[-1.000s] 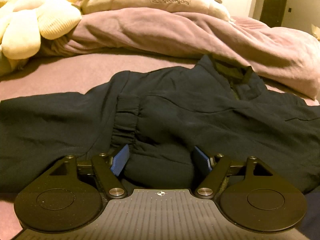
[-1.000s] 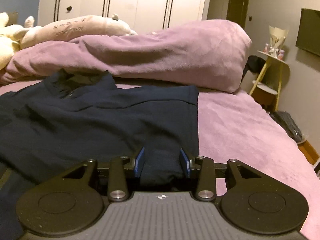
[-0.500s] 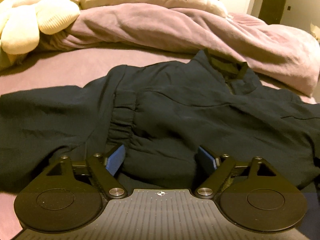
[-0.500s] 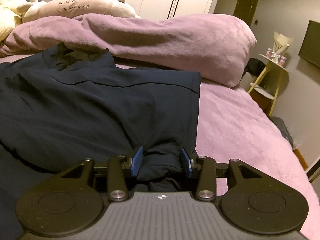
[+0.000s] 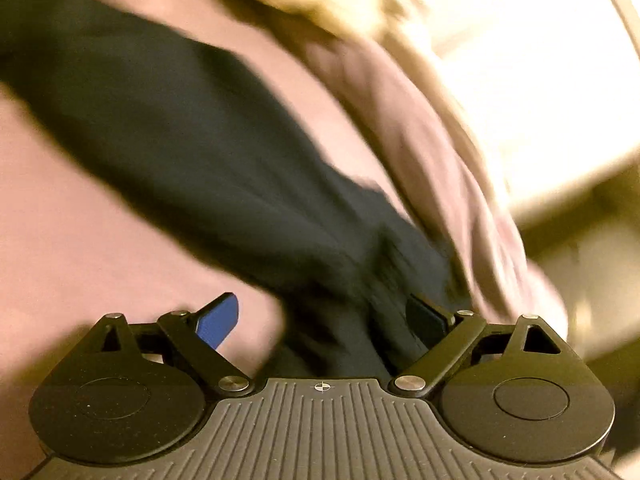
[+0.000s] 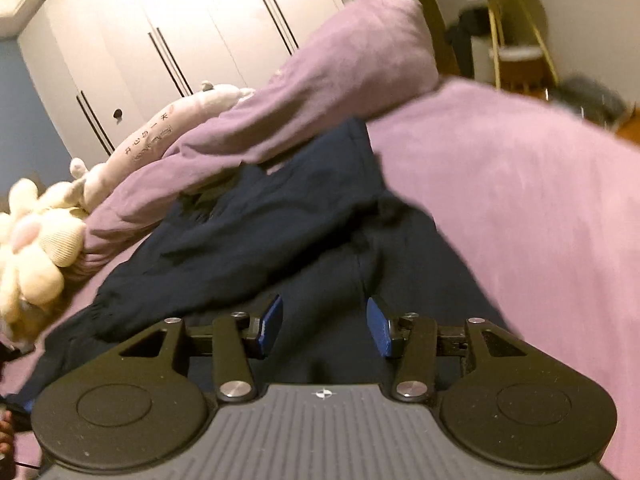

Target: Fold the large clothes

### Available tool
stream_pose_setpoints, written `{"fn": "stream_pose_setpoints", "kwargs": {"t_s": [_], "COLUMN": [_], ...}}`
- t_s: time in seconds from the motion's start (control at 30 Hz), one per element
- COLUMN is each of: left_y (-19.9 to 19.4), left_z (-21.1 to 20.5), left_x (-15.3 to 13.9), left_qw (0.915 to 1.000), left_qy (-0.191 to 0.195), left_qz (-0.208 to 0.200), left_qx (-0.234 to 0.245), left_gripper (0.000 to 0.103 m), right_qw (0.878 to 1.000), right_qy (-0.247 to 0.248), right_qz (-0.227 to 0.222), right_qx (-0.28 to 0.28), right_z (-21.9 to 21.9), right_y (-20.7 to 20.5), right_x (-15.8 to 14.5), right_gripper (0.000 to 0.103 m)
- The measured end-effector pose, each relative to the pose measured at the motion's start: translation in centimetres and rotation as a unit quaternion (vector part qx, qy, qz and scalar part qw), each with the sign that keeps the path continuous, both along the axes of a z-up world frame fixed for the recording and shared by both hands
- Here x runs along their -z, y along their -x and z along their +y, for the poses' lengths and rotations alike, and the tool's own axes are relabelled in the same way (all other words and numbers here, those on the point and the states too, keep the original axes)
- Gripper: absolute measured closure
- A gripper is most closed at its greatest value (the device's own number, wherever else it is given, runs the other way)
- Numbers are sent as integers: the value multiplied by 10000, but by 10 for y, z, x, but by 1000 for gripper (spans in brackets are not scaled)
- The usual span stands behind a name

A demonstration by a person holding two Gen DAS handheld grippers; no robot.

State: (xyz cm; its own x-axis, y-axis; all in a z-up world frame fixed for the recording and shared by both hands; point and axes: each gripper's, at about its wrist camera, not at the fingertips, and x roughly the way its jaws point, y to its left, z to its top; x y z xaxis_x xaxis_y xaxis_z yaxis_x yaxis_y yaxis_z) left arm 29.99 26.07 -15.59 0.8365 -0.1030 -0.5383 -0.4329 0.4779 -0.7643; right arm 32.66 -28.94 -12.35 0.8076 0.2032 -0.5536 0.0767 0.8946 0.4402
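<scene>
A large dark navy jacket (image 6: 256, 232) lies spread on the purple bed (image 6: 520, 208). In the blurred, tilted left wrist view a long part of the jacket (image 5: 192, 148) runs from upper left down between the fingers of my left gripper (image 5: 324, 316), which is wide open; cloth lies against its right finger (image 5: 424, 316), the left blue pad (image 5: 218, 320) is over bare bed. My right gripper (image 6: 324, 324) is open above the jacket's lower part, with dark cloth seen between its pads and not pinched.
A rolled purple duvet (image 6: 320, 92) lies across the far side of the bed. A cream flower plush (image 6: 28, 248) and a long pale plush pillow (image 6: 156, 140) sit at the head. White wardrobes (image 6: 180, 28) and a gold side table (image 6: 516, 40) stand behind.
Both grippers have opened wider and let go of the jacket folds they held. Both cameras have swung and tilted sharply; the left view is motion-blurred.
</scene>
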Motion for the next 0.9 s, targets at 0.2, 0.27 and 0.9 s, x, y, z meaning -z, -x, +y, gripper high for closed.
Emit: {"fn": "stream_pose_setpoints", "kwargs": {"t_s": [0.2,0.27,0.9], "left_y": [36,38,-90], "left_z": [77,90,-35], "left_x": [46,55,-103], "left_qw": [9740,9645,9526], "left_qy": [1622,1827,-2986], "left_qz": [-478,-575,234], "left_qx": [-1509,-1820,538], "left_gripper": [30,44,94], "right_qw": [9988,9988,9991], "right_qy": [-259,-326,-317], "right_qz": [386,350,267], "right_qx": [131,134,-84], "right_z": [-1,1,7], "right_y": [15,16,15], "right_x": [14,12,12], "right_gripper": [56,56,54]}}
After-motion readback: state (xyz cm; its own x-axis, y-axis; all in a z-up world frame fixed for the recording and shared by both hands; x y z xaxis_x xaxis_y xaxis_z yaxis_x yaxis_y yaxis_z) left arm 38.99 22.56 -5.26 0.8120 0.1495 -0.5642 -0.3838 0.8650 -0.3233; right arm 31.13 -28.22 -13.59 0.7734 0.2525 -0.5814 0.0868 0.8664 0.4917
